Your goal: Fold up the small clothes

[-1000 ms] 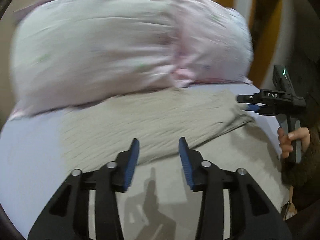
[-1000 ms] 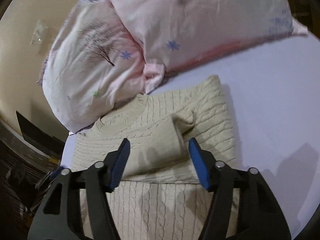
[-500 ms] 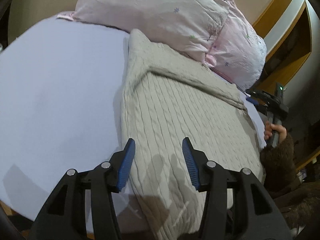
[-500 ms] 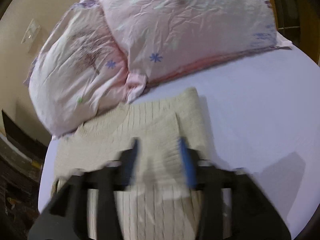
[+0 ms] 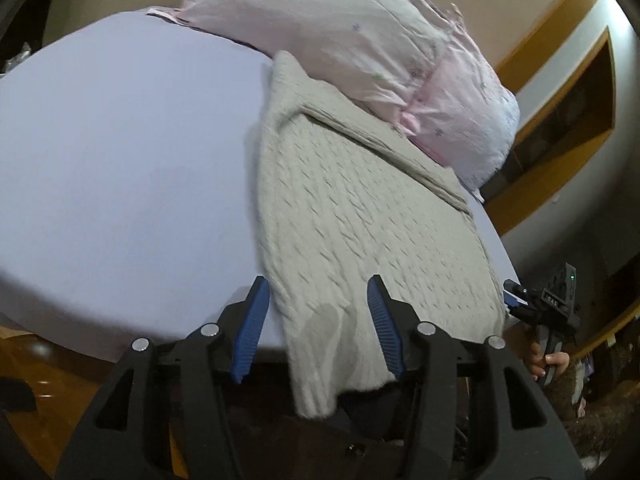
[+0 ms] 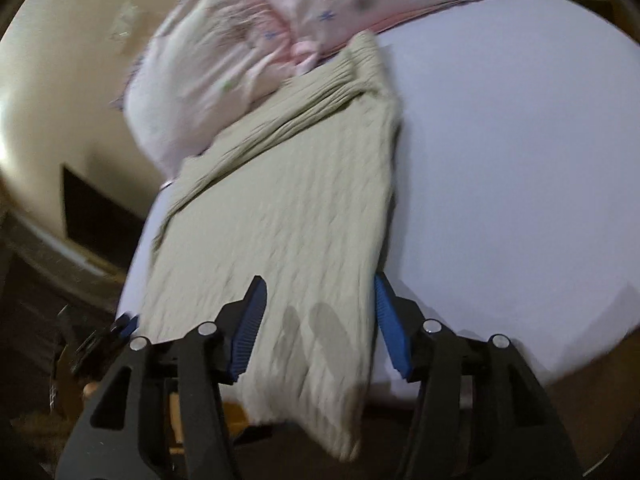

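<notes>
A beige cable-knit sweater (image 5: pixel 352 216) lies flat on a lavender bed sheet (image 5: pixel 120 152), sleeves folded across its top near the pillows. Its hem hangs over the bed's near edge. My left gripper (image 5: pixel 318 320) is open and empty, jaws straddling the hem's left corner just above it. My right gripper (image 6: pixel 320 320) is open and empty over the hem's right corner of the sweater (image 6: pixel 288 208). The right gripper also shows at the far right of the left wrist view (image 5: pixel 516 298), and the left gripper at the lower left of the right wrist view (image 6: pixel 126 326).
Two pink patterned pillows (image 5: pixel 360 40) lie at the head of the bed, touching the sweater's top. The bed edge (image 5: pixel 140 344) drops to a wooden floor below. The sheet (image 6: pixel 520 160) spreads to the right of the sweater. A cream wall (image 6: pixel 60 80) stands behind.
Both grippers pulled back from the sweater's folded top to its hem at the near bed edge. Both stayed open and empty.
</notes>
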{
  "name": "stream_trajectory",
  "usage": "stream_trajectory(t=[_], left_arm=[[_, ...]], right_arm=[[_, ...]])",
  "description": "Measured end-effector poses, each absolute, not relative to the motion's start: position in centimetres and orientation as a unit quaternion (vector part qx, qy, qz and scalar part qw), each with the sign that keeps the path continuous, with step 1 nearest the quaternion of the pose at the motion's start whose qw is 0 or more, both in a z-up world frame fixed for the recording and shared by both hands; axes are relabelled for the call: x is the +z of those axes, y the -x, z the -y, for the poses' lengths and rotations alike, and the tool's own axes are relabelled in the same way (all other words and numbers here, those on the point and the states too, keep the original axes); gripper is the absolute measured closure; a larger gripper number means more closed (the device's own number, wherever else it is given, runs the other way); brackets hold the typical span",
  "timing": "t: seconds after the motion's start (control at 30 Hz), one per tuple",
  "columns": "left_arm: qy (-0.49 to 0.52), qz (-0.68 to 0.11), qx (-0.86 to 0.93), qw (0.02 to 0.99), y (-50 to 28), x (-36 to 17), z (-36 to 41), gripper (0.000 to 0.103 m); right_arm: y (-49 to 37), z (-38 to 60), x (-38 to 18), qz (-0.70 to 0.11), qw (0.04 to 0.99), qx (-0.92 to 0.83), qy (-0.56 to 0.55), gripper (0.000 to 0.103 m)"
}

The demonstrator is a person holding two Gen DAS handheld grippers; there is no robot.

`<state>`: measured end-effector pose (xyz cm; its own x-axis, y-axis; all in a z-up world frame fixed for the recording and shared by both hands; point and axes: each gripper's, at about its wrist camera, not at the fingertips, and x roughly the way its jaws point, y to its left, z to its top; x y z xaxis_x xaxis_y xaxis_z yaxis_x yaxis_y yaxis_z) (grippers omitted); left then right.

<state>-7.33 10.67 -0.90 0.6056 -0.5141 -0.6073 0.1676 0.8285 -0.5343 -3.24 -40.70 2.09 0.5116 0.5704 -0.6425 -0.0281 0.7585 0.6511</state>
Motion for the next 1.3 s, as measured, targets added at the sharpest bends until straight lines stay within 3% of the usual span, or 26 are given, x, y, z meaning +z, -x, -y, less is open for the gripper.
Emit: stream_trajectory(t=[0.1, 0.17, 0.2, 0.23, 0.4, 0.6, 0.73, 0.83, 0.9, 0.97, 1.0, 1.03, 1.07, 1.1, 1.13, 1.3], left_arm=[[0.215, -0.402, -0.210, 0.865, 8.0, -1.0, -9.9, 0.051], [0.238, -0.408, -0.220, 0.854, 8.3, -1.4, -10.2, 0.064], [0.249, -0.417, -0.225, 0.845, 8.3, -1.9, -10.3, 0.083], [0.260, -0.429, -0.233, 0.833, 8.1, -2.4, -10.2, 0.091], [0.271, -0.399, -0.274, 0.832, 6.7, -0.1, -9.9, 0.094], [0.223, -0.310, -0.239, 0.893, -3.0, 7.3, -10.0, 0.094], [0.228, -0.309, -0.150, 0.911, -13.6, 6.9, -10.5, 0.094], [0.232, -0.366, -0.102, 0.895, -20.6, 3.4, -10.7, 0.094], [0.246, -0.397, -0.093, 0.879, -22.7, 1.3, -11.0, 0.094], [0.267, -0.387, -0.116, 0.875, -22.3, 1.4, -11.8, 0.092], [0.279, -0.380, -0.124, 0.873, -21.9, 1.6, -12.3, 0.084], [0.295, -0.366, -0.132, 0.873, -21.1, 2.1, -13.1, 0.066], [0.300, -0.356, -0.128, 0.876, -20.5, 2.5, -13.7, 0.053], [0.300, -0.344, -0.122, 0.881, -19.5, 3.1, -14.3, 0.031], [0.298, -0.342, -0.122, 0.883, -19.5, 3.6, -14.4, 0.027], [0.266, -0.401, -0.148, 0.864, -19.2, 2.2, -13.2, 0.028]], right_arm=[[4.8, 40.9, 1.1, -0.448, 0.798, 0.223, -0.337, 0.063], [5.0, 40.8, -0.2, -0.455, 0.771, 0.252, -0.367, 0.083], [5.1, 40.6, -0.7, -0.458, 0.762, 0.262, -0.376, 0.092], [5.1, 40.5, -0.7, -0.454, 0.757, 0.274, -0.382, 0.094], [2.1, 41.0, 4.8, -0.371, 0.785, 0.316, -0.381, 0.096], [-8.3, 43.3, 11.0, -0.275, 0.838, 0.283, -0.377, 0.096], [-17.4, 45.3, 6.9, -0.309, 0.836, 0.162, -0.424, 0.096], [-20.6, 46.2, 1.7, -0.371, 0.803, 0.069, -0.462, 0.094], [-20.4, 47.0, -0.5, -0.366, 0.779, 0.064, -0.505, 0.093], [-19.9, 47.5, -0.1, -0.340, 0.785, 0.093, -0.510, 0.078], [-19.6, 47.7, 0.3, -0.321, 0.787, 0.112, -0.514, 0.057], [-19.3, 47.9, 0.6, -0.306, 0.792, 0.118, -0.516, 0.025], [-18.3, 48.5, 1.8, -0.277, 0.808, 0.104, -0.510, 0.008], [-18.1, 48.9, 2.7, -0.249, 0.822, 0.095, -0.503, 0.002], [-17.9, 49.1, 3.4, -0.232, 0.830, 0.099, -0.497, 0.002], [-17.0, 49.3, 5.5, -0.221, 0.859, 0.116, -0.447, 0.002]])
